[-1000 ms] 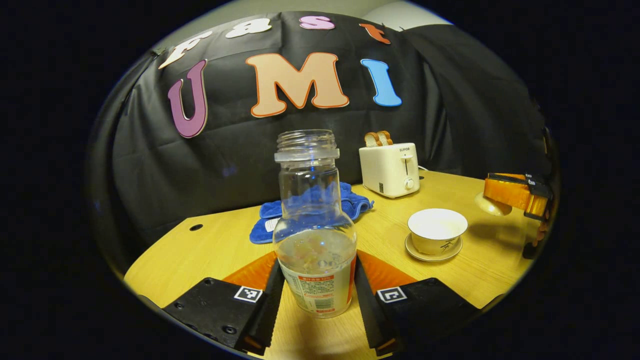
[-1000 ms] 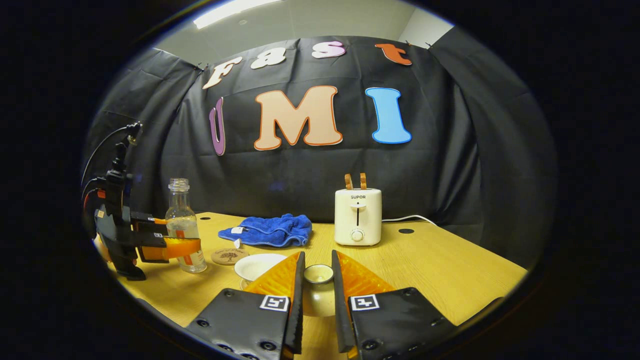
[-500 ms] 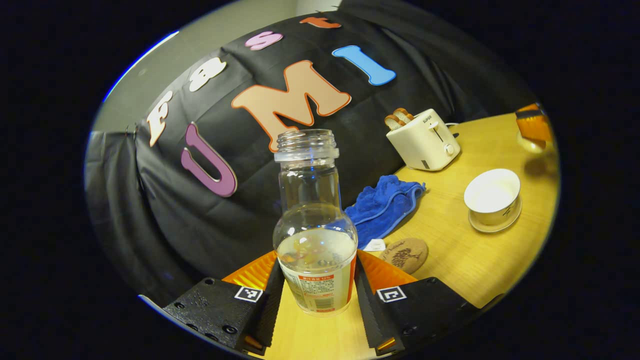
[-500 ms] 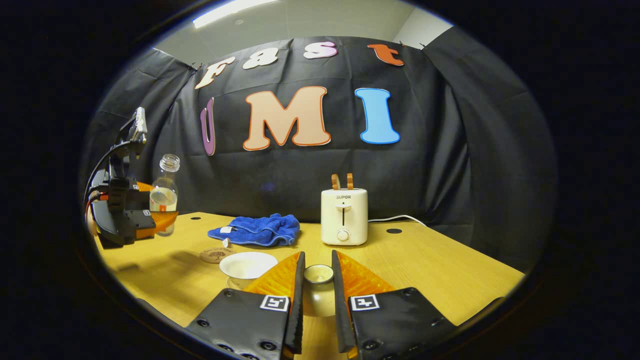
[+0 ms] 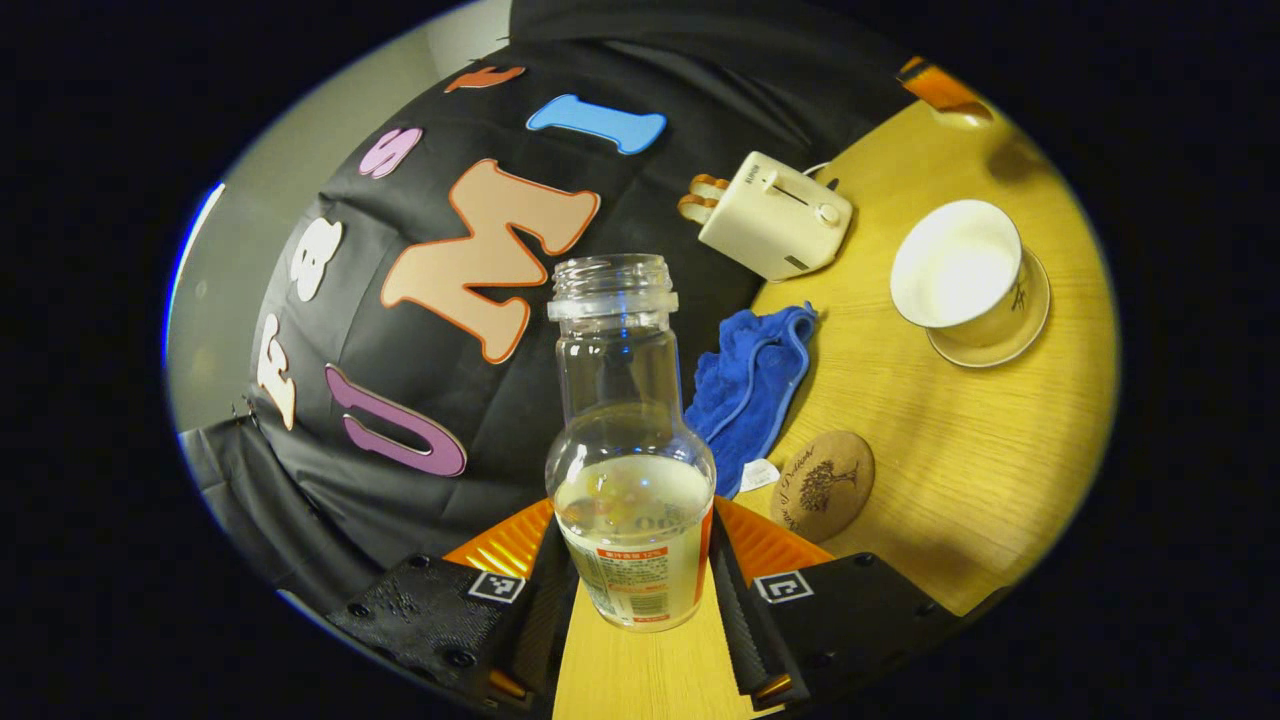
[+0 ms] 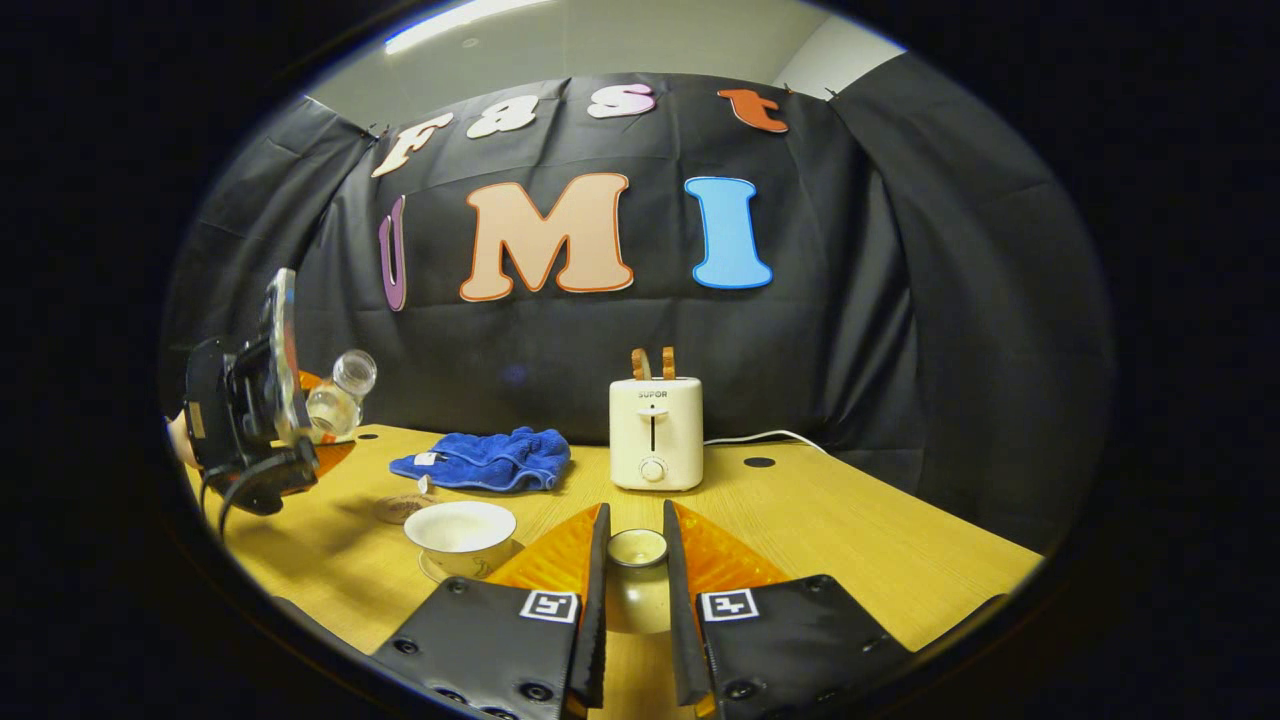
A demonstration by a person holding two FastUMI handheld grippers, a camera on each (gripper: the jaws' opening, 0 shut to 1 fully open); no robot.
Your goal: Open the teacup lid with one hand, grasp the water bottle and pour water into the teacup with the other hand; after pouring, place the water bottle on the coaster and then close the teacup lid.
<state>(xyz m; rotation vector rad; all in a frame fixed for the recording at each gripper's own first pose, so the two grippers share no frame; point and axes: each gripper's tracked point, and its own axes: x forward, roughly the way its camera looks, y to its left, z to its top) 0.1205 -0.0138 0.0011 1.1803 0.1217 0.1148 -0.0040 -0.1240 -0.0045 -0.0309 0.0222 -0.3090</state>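
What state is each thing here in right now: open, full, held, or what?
Bottle: uncapped, part full, tilted, held by left hand-held gripper.
Teacup: open, on its saucer.
Lid: off, held by right hand-held gripper.
Coaster: bare.
Toaster: bread up.

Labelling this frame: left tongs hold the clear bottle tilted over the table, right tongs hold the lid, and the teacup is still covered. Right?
Not quite. The white ceramic teacup on its saucer is uncovered, as the left gripper view shows. The rest holds: the left tongs grip the clear glass water bottle, seen tilted in the right gripper view, and the right tongs hold the small round lid.
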